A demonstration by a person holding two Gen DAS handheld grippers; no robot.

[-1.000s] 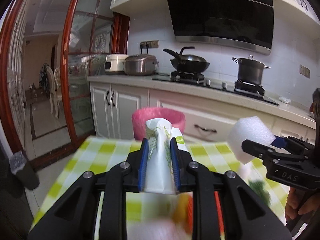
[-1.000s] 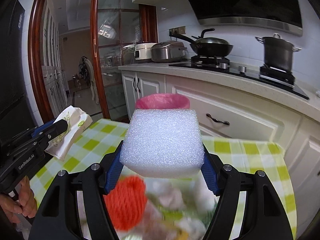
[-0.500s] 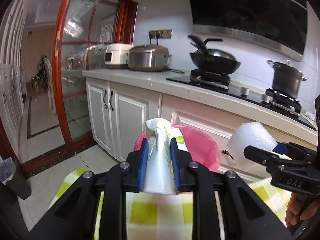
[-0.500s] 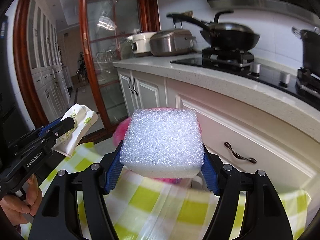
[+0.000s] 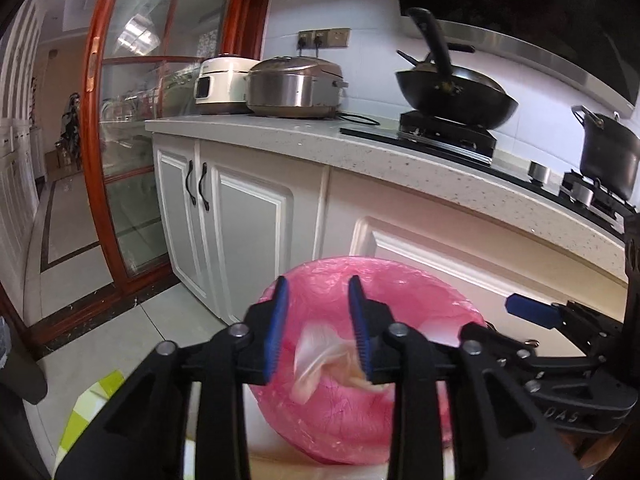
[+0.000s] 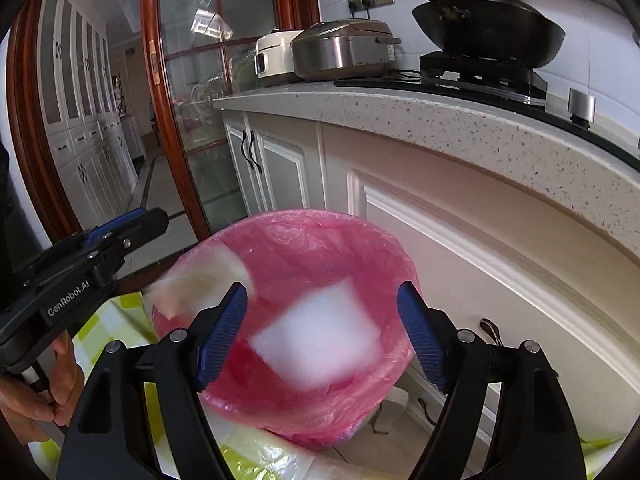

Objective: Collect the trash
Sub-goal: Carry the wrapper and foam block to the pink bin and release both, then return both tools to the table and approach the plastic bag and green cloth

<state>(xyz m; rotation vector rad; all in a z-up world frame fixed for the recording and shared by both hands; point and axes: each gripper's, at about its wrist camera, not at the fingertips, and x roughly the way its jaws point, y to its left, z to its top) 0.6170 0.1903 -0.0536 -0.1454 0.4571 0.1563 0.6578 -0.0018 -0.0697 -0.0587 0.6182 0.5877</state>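
A bin lined with a pink bag [image 5: 432,292] [image 6: 320,232] stands beyond the table edge, against the cabinets. My left gripper [image 5: 318,328] is open above its near rim; a crumpled paper wrapper [image 5: 320,360] falls blurred into the bag, also visible in the right wrist view [image 6: 204,276]. My right gripper [image 6: 324,336] is open wide over the bin; a white foam block [image 6: 316,340] drops blurred between its fingers into the bag. The right gripper shows in the left wrist view [image 5: 560,340], the left gripper in the right wrist view [image 6: 100,252].
White cabinets and a stone counter [image 5: 320,148] run behind the bin, carrying two rice cookers [image 5: 296,88], a wok [image 5: 456,96] and a pot [image 5: 608,152]. A green-checked tablecloth [image 6: 108,328] lies below. A glass door with a red frame [image 5: 116,160] is at the left.
Both grippers moved forward over the pink bin and opened. The wrapper left the left gripper and the foam block left the right gripper; both are falling into the bag.
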